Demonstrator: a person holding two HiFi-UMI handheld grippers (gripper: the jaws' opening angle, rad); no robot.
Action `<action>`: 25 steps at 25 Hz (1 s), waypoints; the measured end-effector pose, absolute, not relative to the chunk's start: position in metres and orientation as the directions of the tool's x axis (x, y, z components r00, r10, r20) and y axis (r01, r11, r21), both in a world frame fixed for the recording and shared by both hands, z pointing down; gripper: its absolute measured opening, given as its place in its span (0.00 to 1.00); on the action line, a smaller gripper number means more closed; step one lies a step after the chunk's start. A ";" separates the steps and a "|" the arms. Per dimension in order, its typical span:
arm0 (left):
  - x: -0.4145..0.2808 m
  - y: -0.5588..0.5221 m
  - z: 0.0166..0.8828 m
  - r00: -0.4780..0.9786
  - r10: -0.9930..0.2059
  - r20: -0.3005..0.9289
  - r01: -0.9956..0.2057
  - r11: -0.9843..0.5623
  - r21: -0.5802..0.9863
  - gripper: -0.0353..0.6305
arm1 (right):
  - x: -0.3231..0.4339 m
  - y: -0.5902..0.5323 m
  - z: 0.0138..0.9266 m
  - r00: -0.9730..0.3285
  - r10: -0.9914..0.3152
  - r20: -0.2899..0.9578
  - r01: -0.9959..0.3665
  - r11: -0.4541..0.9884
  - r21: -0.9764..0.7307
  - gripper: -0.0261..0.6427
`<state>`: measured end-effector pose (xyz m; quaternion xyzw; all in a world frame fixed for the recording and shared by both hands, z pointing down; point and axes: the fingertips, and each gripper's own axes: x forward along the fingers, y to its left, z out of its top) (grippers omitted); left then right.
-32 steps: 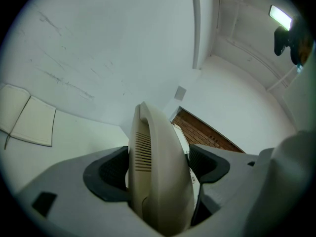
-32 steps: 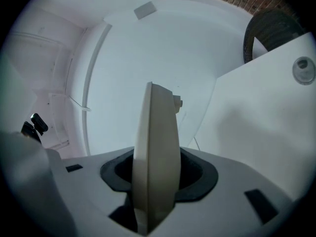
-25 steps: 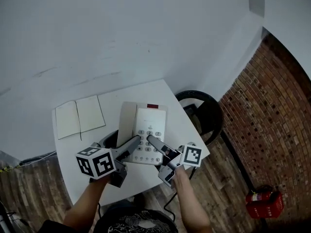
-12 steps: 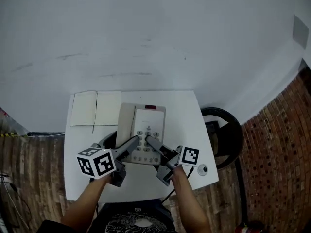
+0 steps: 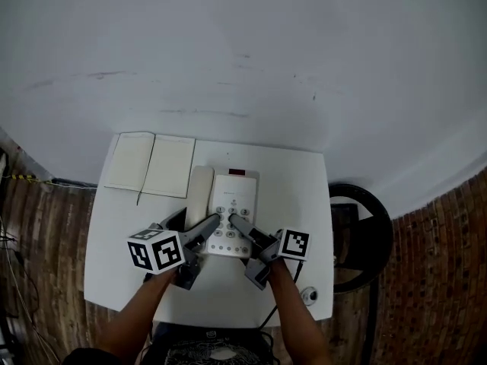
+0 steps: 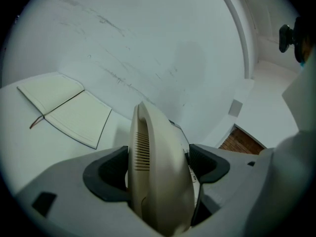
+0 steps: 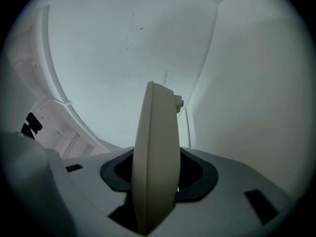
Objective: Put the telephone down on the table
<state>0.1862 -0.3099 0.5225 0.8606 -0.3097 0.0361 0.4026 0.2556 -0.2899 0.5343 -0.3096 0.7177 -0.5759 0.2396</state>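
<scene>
We hold the beige desk telephone [image 5: 228,200] at centre frame over the white table [image 5: 106,242]. The left gripper [image 5: 215,220] and right gripper [image 5: 234,219] each clamp its near edge. We judge it rigid, smooth and fairly light. The handset may slip, so a two-sided hold suits it.

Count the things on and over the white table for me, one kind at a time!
telephone: 1
notebook: 1
grippers: 2, the left gripper and the right gripper, both clamped on the telephone
small round thing near the table's corner: 1
Total: 5
</scene>
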 end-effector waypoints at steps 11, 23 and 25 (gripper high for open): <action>0.204 -0.342 0.585 0.749 -0.526 0.402 -0.631 -0.384 0.674 0.64 | 0.273 -0.326 0.594 -0.746 -0.660 0.083 -0.174 0.073 -0.982 0.32; 0.202 -0.359 0.607 0.719 -0.547 0.429 -0.672 -0.390 0.629 0.64 | 0.268 -0.341 0.610 -0.753 -0.642 0.143 -0.223 0.044 -0.974 0.31; 0.203 -0.359 0.610 0.715 -0.544 0.439 -0.679 -0.394 0.619 0.63 | 0.267 -0.341 0.610 -0.745 -0.645 0.167 -0.245 0.032 -0.969 0.31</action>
